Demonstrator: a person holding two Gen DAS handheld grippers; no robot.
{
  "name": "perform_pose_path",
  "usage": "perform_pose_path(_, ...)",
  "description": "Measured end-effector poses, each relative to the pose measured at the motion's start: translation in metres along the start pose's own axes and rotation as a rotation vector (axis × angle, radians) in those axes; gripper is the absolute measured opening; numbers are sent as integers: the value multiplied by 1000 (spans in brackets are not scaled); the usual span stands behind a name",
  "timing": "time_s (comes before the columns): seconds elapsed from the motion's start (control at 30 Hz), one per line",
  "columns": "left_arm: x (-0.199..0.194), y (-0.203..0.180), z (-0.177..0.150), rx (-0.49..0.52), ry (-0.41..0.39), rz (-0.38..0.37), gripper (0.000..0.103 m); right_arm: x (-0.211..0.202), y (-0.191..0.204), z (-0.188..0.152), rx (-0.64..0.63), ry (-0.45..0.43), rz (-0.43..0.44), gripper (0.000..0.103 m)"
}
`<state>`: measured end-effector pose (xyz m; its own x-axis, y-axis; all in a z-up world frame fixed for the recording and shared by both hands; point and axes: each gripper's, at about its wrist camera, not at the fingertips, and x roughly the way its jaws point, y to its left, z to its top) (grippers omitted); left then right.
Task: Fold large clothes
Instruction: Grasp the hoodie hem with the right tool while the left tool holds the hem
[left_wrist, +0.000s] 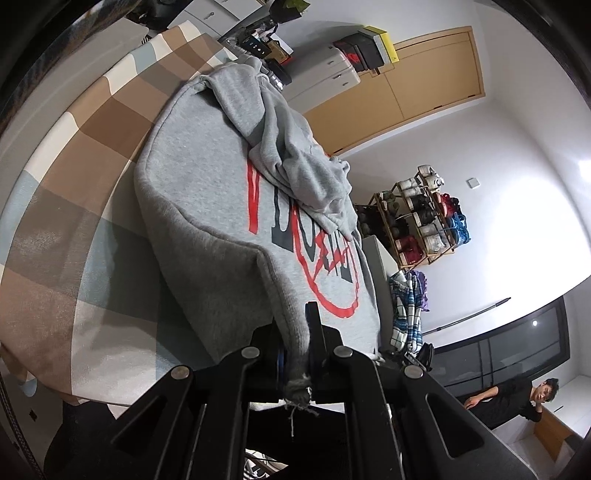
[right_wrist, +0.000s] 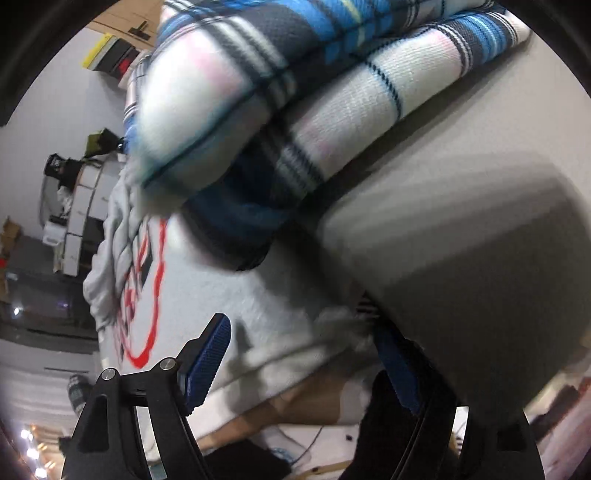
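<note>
A grey sweatshirt (left_wrist: 214, 206) with red and dark lettering lies on a checked bedspread (left_wrist: 92, 147). One sleeve (left_wrist: 295, 158) is bunched on top of the sweatshirt. My left gripper (left_wrist: 297, 325) is shut on the sweatshirt's ribbed hem, which is lifted into a ridge, and a frayed end pokes out behind the pads. In the right wrist view the sweatshirt (right_wrist: 258, 295) fills the middle. My right gripper (right_wrist: 301, 332) stands open over its near hem, the blue pads (right_wrist: 207, 362) wide apart and pressing on nothing.
A blue and white plaid garment (right_wrist: 295, 110) lies piled beyond the sweatshirt, against a pale grey block (right_wrist: 461, 258). Past the bed are white drawers (left_wrist: 325, 74), a wooden door (left_wrist: 424, 81), a shoe rack (left_wrist: 424, 221) and a person in black (left_wrist: 517, 402).
</note>
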<state>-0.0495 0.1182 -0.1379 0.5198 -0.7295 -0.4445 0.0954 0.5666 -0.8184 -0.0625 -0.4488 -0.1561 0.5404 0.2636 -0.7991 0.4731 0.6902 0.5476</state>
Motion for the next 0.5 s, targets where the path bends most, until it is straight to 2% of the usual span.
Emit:
perform_pose_path(0.07,0,3,-2,-6,-4,4,4,-1,0,-1,9,-11,1,79)
perform_pose_path(0.13,-2,8,-2,-24,-5,1,4,-9,3,-5,-6,-39,19,73)
perform_pose_path(0.17,-3,10,-3,-33,-6,-7,4,-14,4,-7,-11,-58,33,65)
perform_pose_path(0.2,-5,10,-3,-34,-8,-12,4,-21,7,-10,-26,-78,51,64)
perform_pose_path(0.27,-5,10,-3,-34,-12,-9,4,-24,16,-14,-77,-81,81,53)
perform_pose_path(0.33,-4,9,-4,-34,-3,-13,4,-28,26,-18,-131,-107,56,53)
perform_pose_path(0.37,-3,7,-5,-33,-3,-11,4,-29,28,-19,-145,-113,53,50)
perform_pose_path(0.4,-4,6,-6,-29,-3,-7,4,-30,32,-19,-158,-128,63,45)
perform_pose_path(0.43,-4,6,-6,-26,-3,-5,4,-30,36,-20,-185,-133,64,31)
perform_pose_path(0.47,-4,5,-7,-26,-6,-1,4,-27,40,-20,-205,-129,48,27)
perform_pose_path(0.5,-5,6,-7,-26,-7,2,4,-23,44,-20,-229,-124,5,30)
